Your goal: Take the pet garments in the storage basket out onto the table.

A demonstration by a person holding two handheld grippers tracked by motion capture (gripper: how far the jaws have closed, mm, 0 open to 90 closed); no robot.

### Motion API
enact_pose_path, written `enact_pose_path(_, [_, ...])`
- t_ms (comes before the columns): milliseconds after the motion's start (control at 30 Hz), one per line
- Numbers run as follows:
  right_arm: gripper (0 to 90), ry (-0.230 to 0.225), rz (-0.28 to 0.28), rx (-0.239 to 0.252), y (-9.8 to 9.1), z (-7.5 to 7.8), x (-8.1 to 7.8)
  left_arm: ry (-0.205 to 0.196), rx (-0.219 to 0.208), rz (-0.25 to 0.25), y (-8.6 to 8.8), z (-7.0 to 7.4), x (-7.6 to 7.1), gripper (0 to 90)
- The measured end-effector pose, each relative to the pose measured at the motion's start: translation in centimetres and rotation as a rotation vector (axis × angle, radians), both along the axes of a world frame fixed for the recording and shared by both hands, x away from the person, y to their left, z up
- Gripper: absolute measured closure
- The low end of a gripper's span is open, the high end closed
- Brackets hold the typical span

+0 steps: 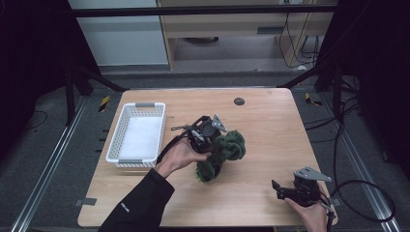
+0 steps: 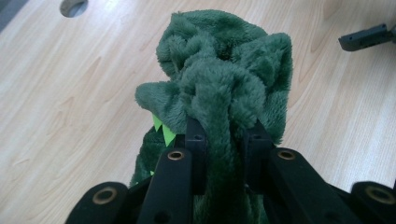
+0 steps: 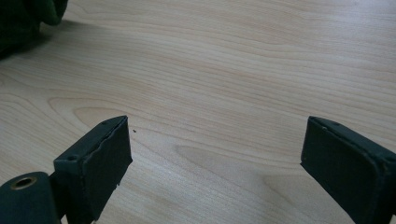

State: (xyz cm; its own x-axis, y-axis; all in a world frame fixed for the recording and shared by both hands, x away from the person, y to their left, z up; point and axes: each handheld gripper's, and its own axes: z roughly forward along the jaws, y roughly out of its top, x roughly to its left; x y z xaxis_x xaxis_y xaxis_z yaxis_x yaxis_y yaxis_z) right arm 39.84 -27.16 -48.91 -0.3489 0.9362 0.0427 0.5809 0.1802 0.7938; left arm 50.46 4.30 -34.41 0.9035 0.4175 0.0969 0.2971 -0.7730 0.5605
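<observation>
From the high view, the left gripper (image 1: 212, 140) was clamped on a green plush toy (image 1: 223, 152) mid-table, just right of a white basket (image 1: 116, 145). The right gripper (image 1: 285, 189) sat well apart near the front right corner.

Left gripper view: jaws pinched tight on a fold of the plush toy (image 2: 224, 84), wooden table (image 2: 56, 93) all around.

Right gripper view: jaws wide apart over bare wood, nothing between.
</observation>
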Motion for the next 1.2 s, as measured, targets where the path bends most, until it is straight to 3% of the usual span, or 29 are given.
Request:
enact_pose_path(600, [8.5, 0.006, 0.007, -0.005, 0.1, -0.1, 0.1, 0.081, 0.041, -0.011, 0.7, -5.4, 0.4, 71.7])
enact_pose_path(800, [8.5, 0.007, 0.008, -0.006, 0.1, -0.1, 0.1, 0.085, 0.048, -0.017, 0.5, -6.5, 0.2, 65.7])
enact_pose_path(1200, [8.4, 0.007, 0.007, -0.007, 0.1, -0.1, 0.0, 0.090, 0.014, -0.004, 1.0, -6.5, -0.3, 34.5])
